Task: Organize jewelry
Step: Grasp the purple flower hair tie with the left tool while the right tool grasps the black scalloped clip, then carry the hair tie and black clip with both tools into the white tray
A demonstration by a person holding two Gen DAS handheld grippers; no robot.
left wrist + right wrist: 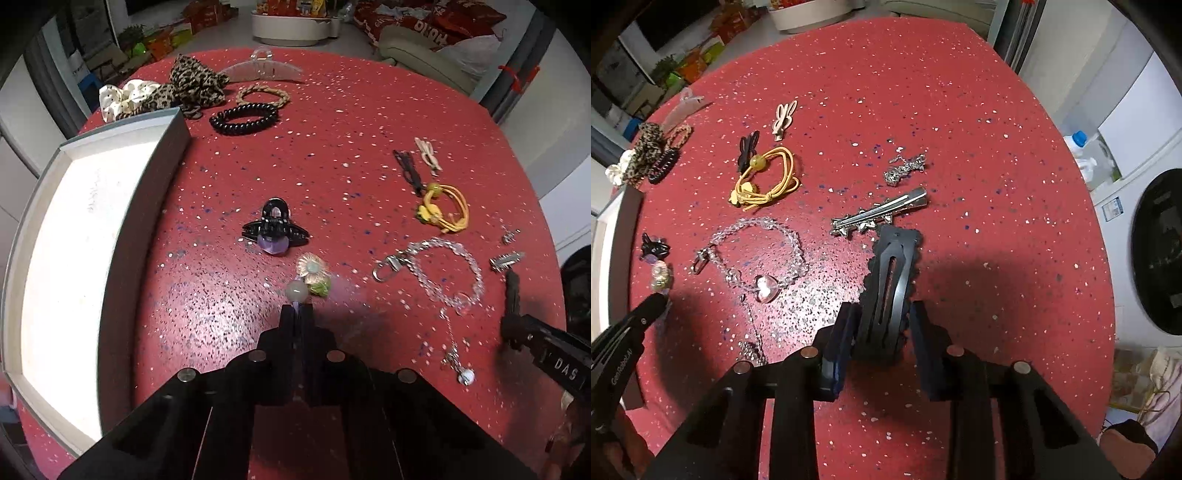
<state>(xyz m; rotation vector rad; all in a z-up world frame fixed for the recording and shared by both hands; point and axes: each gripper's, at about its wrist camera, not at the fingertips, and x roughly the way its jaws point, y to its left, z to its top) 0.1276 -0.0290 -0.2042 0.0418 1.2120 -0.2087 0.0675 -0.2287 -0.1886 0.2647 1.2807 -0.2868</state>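
My left gripper (295, 308) is shut on the thin lilac stem of a flower hair ornament (312, 271), whose pale bead (296, 291) sits just past the fingertips, low over the red speckled table (332, 147). An open grey box (162, 147) with a white inside lies to its left. My right gripper (882, 306) is shut on the lower end of a black scalloped snap clip (890, 266), which points away from the camera. A silver star clip (882, 218) lies just beyond it.
Spread over the table are a crystal chain with a heart (757, 254), a yellow hair tie (764, 177), two bunny clips (783, 118), a small silver piece (905, 170) and a black claw clip (275, 225). Scrunchies (192, 85), a coil tie (243, 118) and a clear claw clip (262, 68) lie at the far edge.
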